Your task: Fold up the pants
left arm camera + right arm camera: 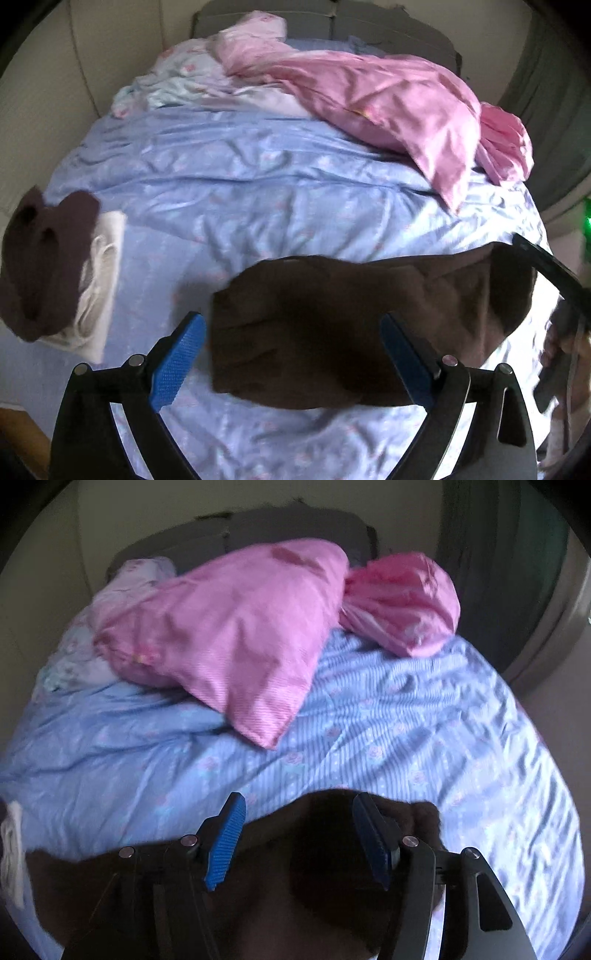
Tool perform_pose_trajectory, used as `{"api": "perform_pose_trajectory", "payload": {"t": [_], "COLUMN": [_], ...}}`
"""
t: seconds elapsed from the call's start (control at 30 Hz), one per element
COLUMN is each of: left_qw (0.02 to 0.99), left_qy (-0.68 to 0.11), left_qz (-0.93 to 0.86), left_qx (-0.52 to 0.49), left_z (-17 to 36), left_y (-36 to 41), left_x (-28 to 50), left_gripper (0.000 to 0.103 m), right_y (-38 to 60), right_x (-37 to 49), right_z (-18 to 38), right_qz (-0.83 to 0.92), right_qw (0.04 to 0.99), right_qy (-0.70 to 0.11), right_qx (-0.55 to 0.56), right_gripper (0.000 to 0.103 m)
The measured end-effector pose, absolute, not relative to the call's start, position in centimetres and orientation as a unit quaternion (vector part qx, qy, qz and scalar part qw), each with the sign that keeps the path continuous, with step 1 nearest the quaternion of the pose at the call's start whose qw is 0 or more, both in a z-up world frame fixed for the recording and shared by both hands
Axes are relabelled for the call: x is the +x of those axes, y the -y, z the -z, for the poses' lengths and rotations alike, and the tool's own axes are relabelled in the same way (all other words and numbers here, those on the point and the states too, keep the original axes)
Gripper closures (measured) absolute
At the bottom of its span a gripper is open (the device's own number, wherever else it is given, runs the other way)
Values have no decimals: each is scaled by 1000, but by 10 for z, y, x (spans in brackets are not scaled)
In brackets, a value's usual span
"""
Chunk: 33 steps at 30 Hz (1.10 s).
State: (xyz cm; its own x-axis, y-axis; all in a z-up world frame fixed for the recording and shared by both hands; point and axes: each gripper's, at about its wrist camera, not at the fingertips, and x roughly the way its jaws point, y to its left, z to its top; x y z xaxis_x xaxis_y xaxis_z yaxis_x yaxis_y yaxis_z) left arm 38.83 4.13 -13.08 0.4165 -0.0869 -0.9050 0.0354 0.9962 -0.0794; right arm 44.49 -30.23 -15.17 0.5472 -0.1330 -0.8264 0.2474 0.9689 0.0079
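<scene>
Dark brown pants lie folded on the blue floral bedsheet, near the bed's front edge. My left gripper is open, its blue pads either side of the pants' left part and just above them, holding nothing. In the right wrist view the pants fill the lower frame. My right gripper is open above their far edge, jaws apart and empty. The right gripper's black arm shows at the right of the left wrist view.
A folded stack of dark brown and white clothes sits at the bed's left edge. Pink pillows and a pale floral blanket lie at the head. Walls flank the bed; a dark curtain is on the right.
</scene>
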Motion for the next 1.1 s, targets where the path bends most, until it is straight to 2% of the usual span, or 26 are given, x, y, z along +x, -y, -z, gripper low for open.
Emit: {"api": "perform_pose_trajectory", "payload": {"t": [0.1,0.27,0.43,0.6,0.77,0.93,1.0,1.03,1.1], "left_qw": [837,825,845,855,854,854,859,861,855], "left_qy": [-545,-565,-525,-478,-477,-484,-474,-465,-452], "left_qz": [24,32,92,166,176,154,155,162,191], "left_qx": [-30,-18,48,112,112,109,118,130,166], "left_z": [147,173,165,158,162,173,171,168,167], "left_y": [-68,-66,-13,53,91,114,121,125,132], "left_x": [382,363,339,345,368,380,392,401,420], "left_gripper": [7,10,10,10,10,10,10,10,10], "right_y": [280,248,267,328,375,400,406,410,416], "right_x": [417,374,340,346,380,420,431,435,439], "right_z": [137,140,146,149,155,188,206,214,224], "right_qz": [88,116,150,99,13,-41,-63,-67,-71], "right_qw": [892,917,925,924,922,894,879,870,859], "right_qy": [-442,-377,-337,-361,-386,-446,-471,-486,-501], "right_qx": [31,-63,-90,-73,-33,23,43,56,79], "right_gripper": [31,31,31,31,31,32,40,54,61]}}
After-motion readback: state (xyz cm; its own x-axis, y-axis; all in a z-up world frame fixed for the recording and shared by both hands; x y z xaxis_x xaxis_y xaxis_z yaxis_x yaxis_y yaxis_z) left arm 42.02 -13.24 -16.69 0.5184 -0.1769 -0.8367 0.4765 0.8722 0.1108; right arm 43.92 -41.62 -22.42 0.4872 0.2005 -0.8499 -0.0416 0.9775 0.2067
